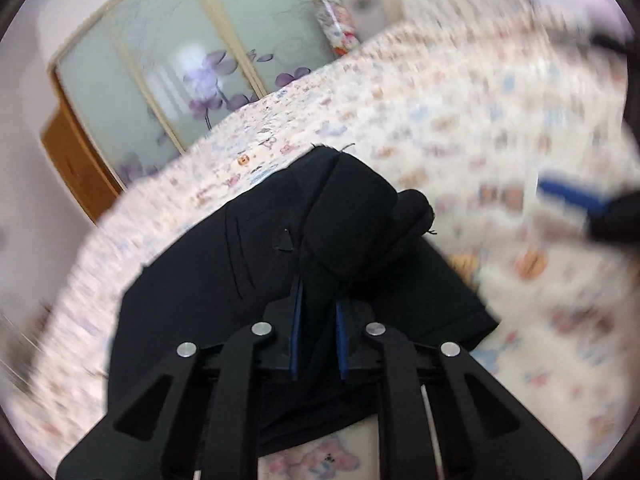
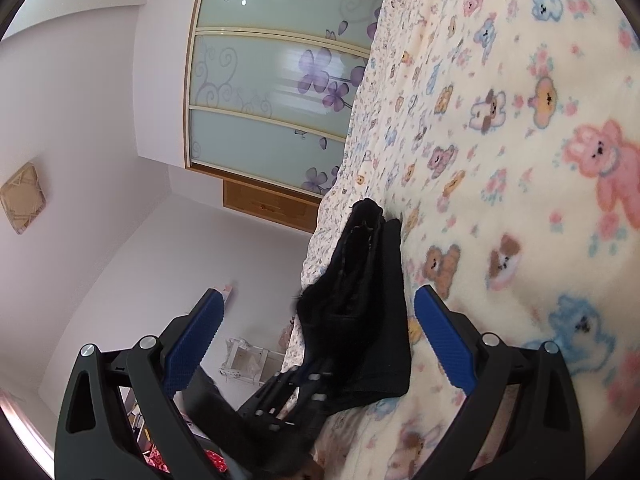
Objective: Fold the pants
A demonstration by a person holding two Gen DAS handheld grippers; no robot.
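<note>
Left gripper tilted down — pinching pants; right gripper level — agape.

**Left gripper pinches the black pants on the bed**

The left gripper is clamped on a fold of the black pants — cloth bunches up between its blue pads. The pants lie on a blanket printed with little bears. At the right edge, blurred, another blue-padded gripper shows. Behind the bed stands a wardrobe with frosted doors and purple flowers.
</note>
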